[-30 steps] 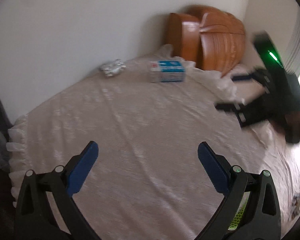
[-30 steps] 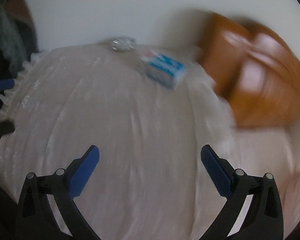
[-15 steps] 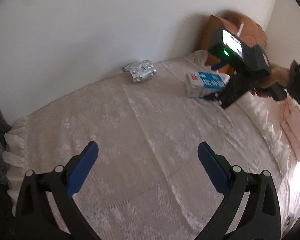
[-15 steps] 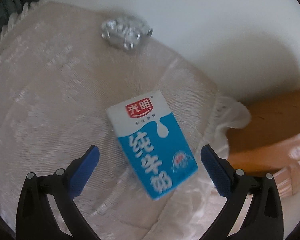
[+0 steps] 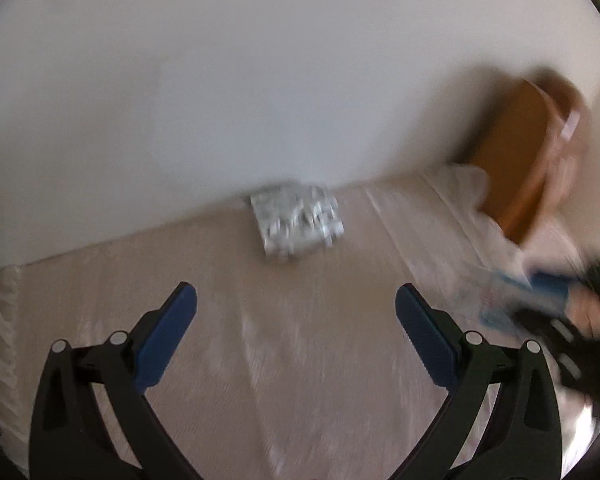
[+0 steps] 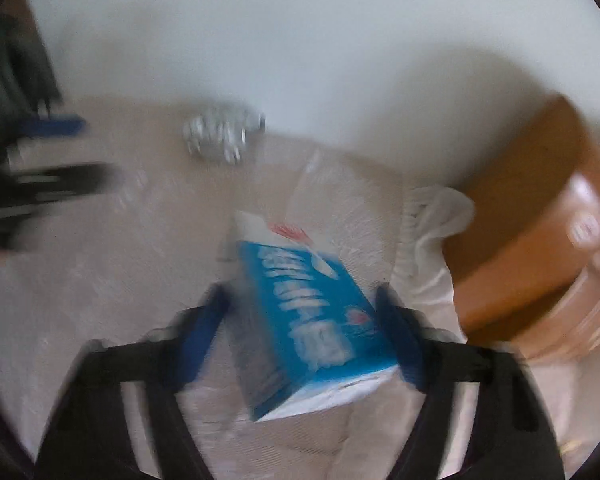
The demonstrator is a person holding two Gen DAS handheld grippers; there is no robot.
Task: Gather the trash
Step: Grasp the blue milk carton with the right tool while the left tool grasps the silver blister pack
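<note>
The right gripper (image 6: 300,312) has its blue pads against both sides of the milk carton (image 6: 304,312) on the bedspread (image 6: 100,280). The left gripper (image 5: 296,308) is wide apart and holds nothing, with the crumpled foil (image 5: 296,220) ahead of its fingers by the wall (image 5: 260,80).

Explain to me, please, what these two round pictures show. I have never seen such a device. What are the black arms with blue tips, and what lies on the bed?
No robot is here. A person holds a two-finger tool in each hand, and each tool carries a wide-angle camera looking along its fingers, so the pictures are round. In the left tool's view, the left gripper is wide open and empty, pointing toward a crumpled silver foil wrapper lying on the cream lace bedspread near the white wall. In the right tool's view, the right gripper has its blue pads on either side of a blue and white milk carton; blur hides whether it is gripped yet. A brown wooden headboard stands behind.
</note>
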